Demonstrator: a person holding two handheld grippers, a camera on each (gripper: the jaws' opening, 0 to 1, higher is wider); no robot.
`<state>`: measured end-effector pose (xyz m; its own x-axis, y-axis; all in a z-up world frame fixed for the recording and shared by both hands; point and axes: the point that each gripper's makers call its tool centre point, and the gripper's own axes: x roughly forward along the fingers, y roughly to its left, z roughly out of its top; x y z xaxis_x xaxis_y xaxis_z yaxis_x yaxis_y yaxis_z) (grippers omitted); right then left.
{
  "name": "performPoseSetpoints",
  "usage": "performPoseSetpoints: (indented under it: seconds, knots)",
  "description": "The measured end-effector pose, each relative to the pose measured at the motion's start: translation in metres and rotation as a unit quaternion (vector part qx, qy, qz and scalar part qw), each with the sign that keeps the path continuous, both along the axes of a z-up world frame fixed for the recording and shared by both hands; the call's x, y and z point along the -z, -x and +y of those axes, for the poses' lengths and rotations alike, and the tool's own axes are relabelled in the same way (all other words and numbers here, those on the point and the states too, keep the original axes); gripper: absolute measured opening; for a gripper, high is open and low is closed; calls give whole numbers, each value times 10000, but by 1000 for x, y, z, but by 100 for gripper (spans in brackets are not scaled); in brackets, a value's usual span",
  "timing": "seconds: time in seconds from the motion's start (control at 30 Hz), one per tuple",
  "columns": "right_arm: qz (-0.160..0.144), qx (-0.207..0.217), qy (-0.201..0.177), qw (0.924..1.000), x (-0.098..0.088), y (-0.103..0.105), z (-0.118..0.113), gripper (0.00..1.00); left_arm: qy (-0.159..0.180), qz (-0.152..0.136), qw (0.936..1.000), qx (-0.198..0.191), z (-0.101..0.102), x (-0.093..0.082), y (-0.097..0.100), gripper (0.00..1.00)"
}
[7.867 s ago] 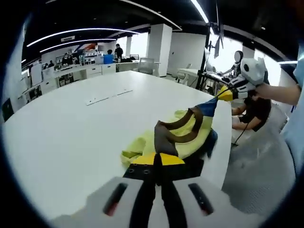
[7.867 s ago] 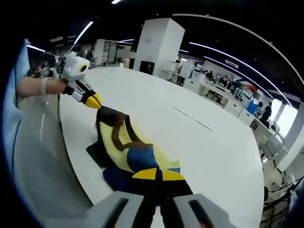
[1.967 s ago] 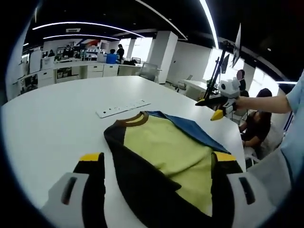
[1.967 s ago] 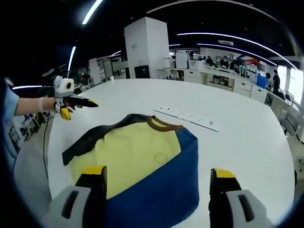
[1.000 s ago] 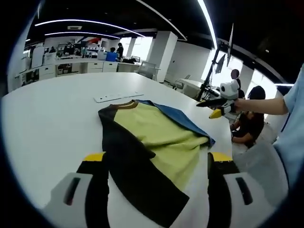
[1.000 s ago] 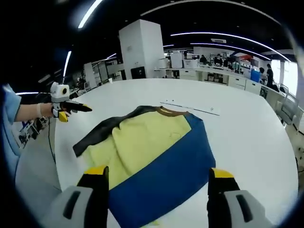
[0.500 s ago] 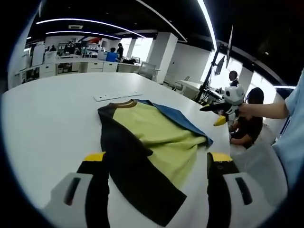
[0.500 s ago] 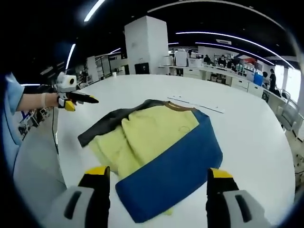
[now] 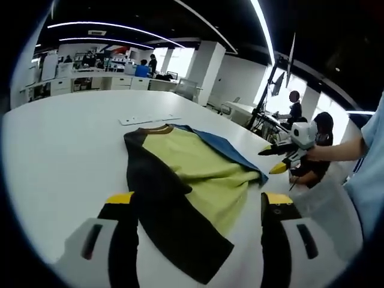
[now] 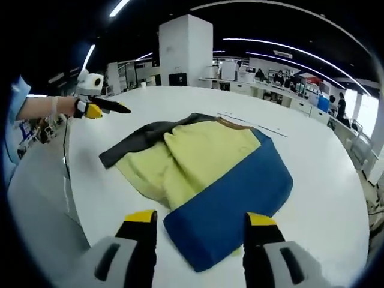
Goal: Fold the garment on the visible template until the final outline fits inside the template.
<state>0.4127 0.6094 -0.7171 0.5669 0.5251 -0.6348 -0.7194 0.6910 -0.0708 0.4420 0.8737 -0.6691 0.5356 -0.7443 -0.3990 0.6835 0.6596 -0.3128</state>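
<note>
Right hand-held gripper (image 10: 197, 225) jaws narrowed vs. earlier; garment (image 10: 204, 165) flat on table (image 10: 312, 198).

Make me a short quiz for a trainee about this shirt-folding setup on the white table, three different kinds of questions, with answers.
1. True or false: the left claw is clamped on the garment.
2. Multiple choice: which colour is the neckband? A red, B brown, C white.
3. Fill in: in the right gripper view the panel nearest the right claw is ____.

Key
1. False: both claws are open, holding nothing, and the garment lies spread on the table.
2. B.
3. Blue.
</note>
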Motion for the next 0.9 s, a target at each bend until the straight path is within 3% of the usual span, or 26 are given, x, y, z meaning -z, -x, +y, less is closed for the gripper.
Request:
performPoseSetpoints:
  seconds: [0.17, 0.33, 0.4, 0.7, 0.9]
  knots:
    - [50, -226, 152, 9996, 5, 11, 15, 37, 40, 42, 10000, -9, -1, 2, 2, 81]
    - [-40, -615, 628, 9961, 16, 17, 23, 26, 64, 76, 10000, 10, -3, 4, 5, 81]
    - [-94, -775, 1021, 9917, 22, 19, 21, 20, 88, 86, 9999, -2, -3, 5, 6, 81]
    - [-102, -917, 1319, 9870, 37, 17, 23, 11, 150, 127, 9998, -94, 2, 7, 9, 80]
    - [-233, -1220, 1629, 9788, 41, 18, 27, 9, 176, 158, 9996, -143, 5, 9, 11, 79]
